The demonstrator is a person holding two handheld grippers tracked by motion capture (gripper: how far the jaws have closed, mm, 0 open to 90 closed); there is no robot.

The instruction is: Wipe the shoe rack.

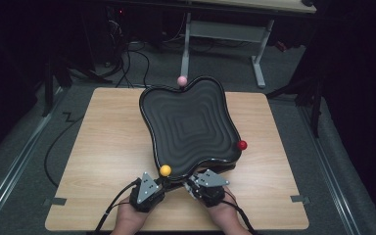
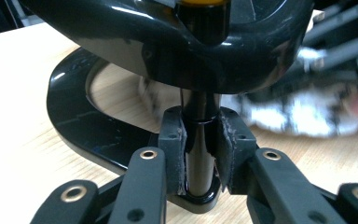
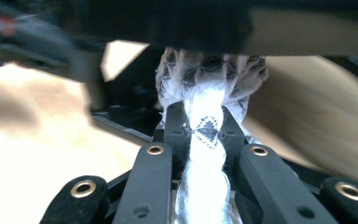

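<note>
A black wavy-rimmed tray (image 1: 191, 122) stands raised on a stand at the middle of the wooden tabletop (image 1: 107, 147), its ridged bowl tilted toward the far side. Three balls top its posts: a yellow ball (image 1: 165, 170) at the near corner, a red ball (image 1: 242, 145) at the right edge and a pink ball (image 1: 181, 80) at the far rim. Under the near corner a black post (image 2: 200, 154) rises from the stand's curved black base (image 2: 84, 126), and the left claw (image 2: 200, 156) is clamped on that post, pads pressing both sides. Just beside it, the right claw (image 3: 205, 140) is clamped on a white patterned cloth (image 3: 209, 93), bunched under the tray's underside. In the high view both hands sit at the tabletop's near edge.
</note>
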